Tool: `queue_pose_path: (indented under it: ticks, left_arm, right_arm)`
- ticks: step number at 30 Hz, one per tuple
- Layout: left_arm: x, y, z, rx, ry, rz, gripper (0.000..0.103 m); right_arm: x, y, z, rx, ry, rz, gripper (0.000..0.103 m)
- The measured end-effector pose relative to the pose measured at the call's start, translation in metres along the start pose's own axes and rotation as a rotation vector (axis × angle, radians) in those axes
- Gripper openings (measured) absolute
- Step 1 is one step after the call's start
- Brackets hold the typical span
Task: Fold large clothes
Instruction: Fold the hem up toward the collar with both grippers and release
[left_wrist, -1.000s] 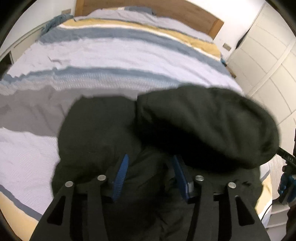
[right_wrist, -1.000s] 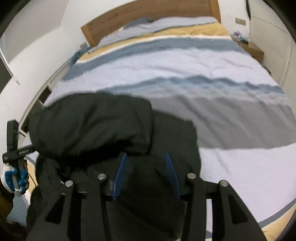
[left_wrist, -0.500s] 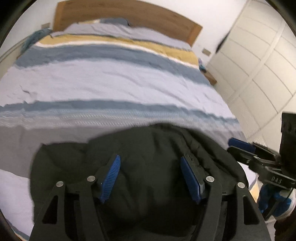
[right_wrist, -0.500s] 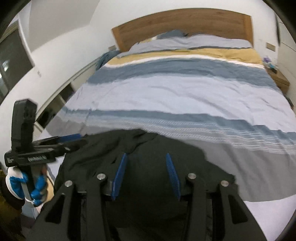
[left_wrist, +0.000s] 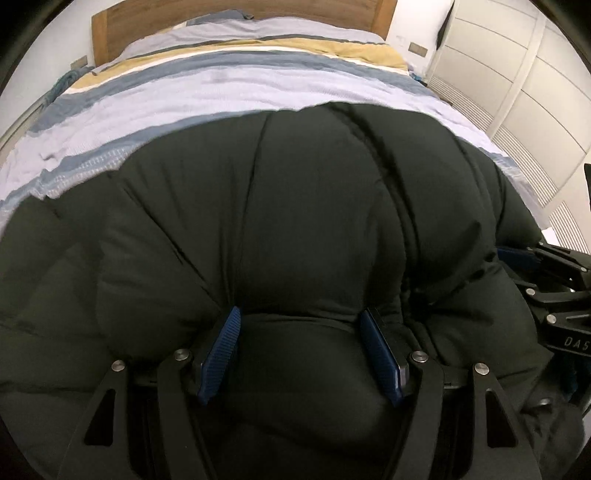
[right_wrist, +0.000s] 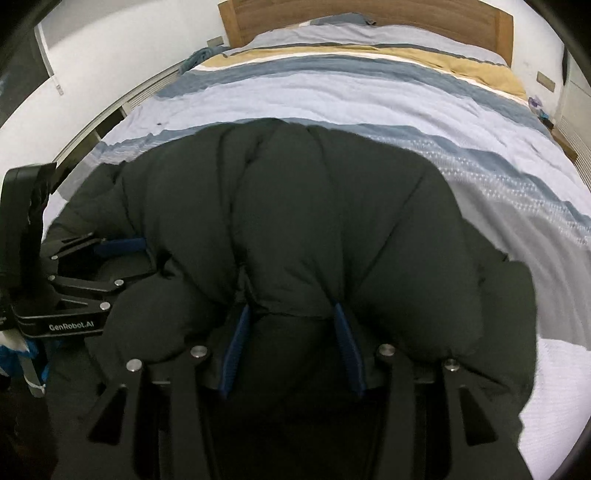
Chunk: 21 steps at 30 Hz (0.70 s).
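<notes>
A big black puffer jacket (left_wrist: 314, 221) lies bunched on the foot of the striped bed and fills both views; it also shows in the right wrist view (right_wrist: 314, 221). My left gripper (left_wrist: 301, 321) has its blue pads spread wide, with a padded fold of the jacket bulging between them. My right gripper (right_wrist: 290, 312) stands the same way, pads apart around a fold of the jacket. Each gripper shows at the edge of the other's view: the right one (left_wrist: 517, 258) and the left one (right_wrist: 118, 245).
The bed (right_wrist: 369, 92) has a quilt striped in grey, blue, lilac and mustard, with a wooden headboard (right_wrist: 369, 18) at the far end. White wardrobe doors (left_wrist: 517, 74) stand on the right. A white wall and low ledge (right_wrist: 92, 103) run along the left.
Both grippers have pushed down and forward into the jacket, which now fills the views. The jacket was a loose heap before and now bulges between the pads.
</notes>
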<state>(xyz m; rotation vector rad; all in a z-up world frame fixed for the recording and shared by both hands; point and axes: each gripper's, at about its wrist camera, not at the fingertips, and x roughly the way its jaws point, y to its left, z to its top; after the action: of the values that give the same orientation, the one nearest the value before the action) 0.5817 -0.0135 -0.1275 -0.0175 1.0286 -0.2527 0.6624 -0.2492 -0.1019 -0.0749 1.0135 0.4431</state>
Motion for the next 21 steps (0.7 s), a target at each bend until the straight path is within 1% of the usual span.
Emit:
queue_pose_path:
  ticks: [3, 7, 9, 11, 14, 16, 21]
  left_arm:
    - [0.001, 0.003, 0.000, 0.000, 0.008, -0.004, 0.066]
    - [-0.020, 0.003, 0.005, -0.020, 0.022, -0.023, 0.066]
    - [-0.042, 0.003, -0.001, -0.029, -0.006, -0.040, 0.067]
    - [-0.053, 0.002, -0.012, -0.023, -0.024, -0.037, 0.069]
    - [-0.047, 0.003, -0.026, -0.017, -0.020, -0.020, 0.071]
    - [-0.040, 0.001, -0.026, -0.003, -0.029, -0.006, 0.073]
    - [-0.034, 0.003, -0.036, 0.015, -0.091, -0.018, 0.074]
  right_arm:
    - [0.006, -0.001, 0.000, -0.002, 0.011, -0.009, 0.046]
    - [-0.010, 0.005, 0.009, -0.017, 0.048, -0.030, 0.046]
    - [-0.027, 0.010, 0.009, -0.028, 0.034, -0.016, 0.046]
    - [-0.036, 0.014, 0.004, -0.030, 0.021, 0.004, 0.046]
    - [-0.034, 0.014, -0.009, -0.022, 0.019, 0.004, 0.046]
    - [-0.028, 0.013, -0.012, -0.008, 0.002, 0.003, 0.046]
    - [-0.020, 0.015, -0.023, -0.031, -0.073, -0.021, 0.046]
